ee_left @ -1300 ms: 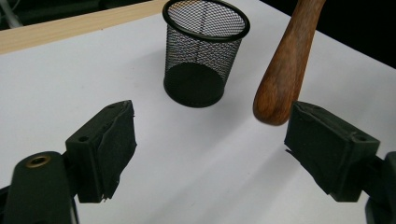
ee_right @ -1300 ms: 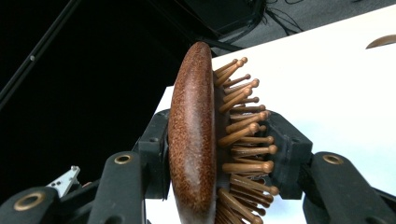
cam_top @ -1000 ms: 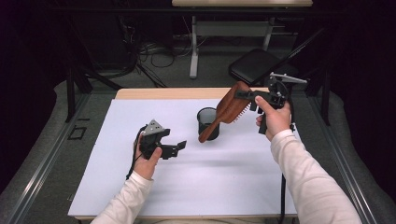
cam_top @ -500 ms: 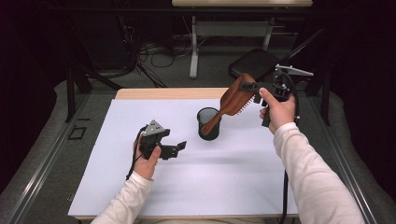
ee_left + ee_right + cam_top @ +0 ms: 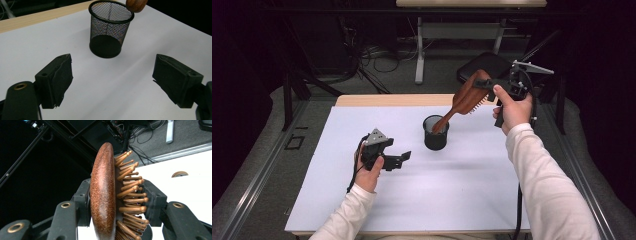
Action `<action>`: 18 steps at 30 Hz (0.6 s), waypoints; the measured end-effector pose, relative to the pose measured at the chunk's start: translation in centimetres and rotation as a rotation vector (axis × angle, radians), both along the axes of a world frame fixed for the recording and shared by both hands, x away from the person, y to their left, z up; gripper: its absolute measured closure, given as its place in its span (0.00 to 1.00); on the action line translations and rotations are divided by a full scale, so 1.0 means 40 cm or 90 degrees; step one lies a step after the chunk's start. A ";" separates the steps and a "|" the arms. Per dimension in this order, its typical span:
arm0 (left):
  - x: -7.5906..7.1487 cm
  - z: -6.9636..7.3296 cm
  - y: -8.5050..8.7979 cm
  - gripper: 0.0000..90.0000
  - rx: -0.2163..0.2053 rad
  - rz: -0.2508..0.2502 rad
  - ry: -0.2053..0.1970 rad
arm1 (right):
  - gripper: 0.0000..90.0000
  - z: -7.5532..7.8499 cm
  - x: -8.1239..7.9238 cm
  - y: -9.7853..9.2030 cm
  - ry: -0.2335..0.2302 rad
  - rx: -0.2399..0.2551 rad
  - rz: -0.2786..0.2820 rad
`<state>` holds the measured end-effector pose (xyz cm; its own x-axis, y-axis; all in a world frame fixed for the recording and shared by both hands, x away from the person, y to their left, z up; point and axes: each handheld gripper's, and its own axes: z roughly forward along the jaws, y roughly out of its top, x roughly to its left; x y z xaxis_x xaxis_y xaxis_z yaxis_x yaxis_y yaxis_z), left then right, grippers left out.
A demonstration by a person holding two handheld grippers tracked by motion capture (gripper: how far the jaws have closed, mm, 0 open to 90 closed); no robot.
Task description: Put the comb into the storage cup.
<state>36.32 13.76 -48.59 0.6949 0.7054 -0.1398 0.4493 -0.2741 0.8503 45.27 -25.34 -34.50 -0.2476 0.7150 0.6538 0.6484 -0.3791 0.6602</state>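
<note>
On the white table (image 5: 462,200), the right gripper view shows the right gripper (image 5: 117,202) clamping the wooden bristled hairbrush (image 5: 105,192), while the left gripper (image 5: 112,82) gapes empty before the black mesh cup (image 5: 110,27).

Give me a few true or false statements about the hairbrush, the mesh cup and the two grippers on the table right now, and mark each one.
1. The right gripper is clamped on the head of the wooden hairbrush. True.
2. The left gripper holds the black mesh cup. False: its jaws are open with nothing between them, short of the cup.
3. The mesh cup lies on its side. False: it stands upright on the white table.
4. The brush's handle end points down at the cup's mouth. True.
5. The cup is full of pens. False: in the left gripper view its bottom is bare.
</note>
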 end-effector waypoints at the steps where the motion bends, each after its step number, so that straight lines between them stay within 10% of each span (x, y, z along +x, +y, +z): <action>1: 0.000 0.000 0.000 0.18 0.002 -0.001 0.000 | 0.55 0.002 0.002 -0.001 0.001 -0.002 -0.002; 18: 0.002 -0.001 0.003 0.18 -0.001 0.002 0.006 | 0.55 0.027 0.040 0.000 -0.006 -0.021 -0.067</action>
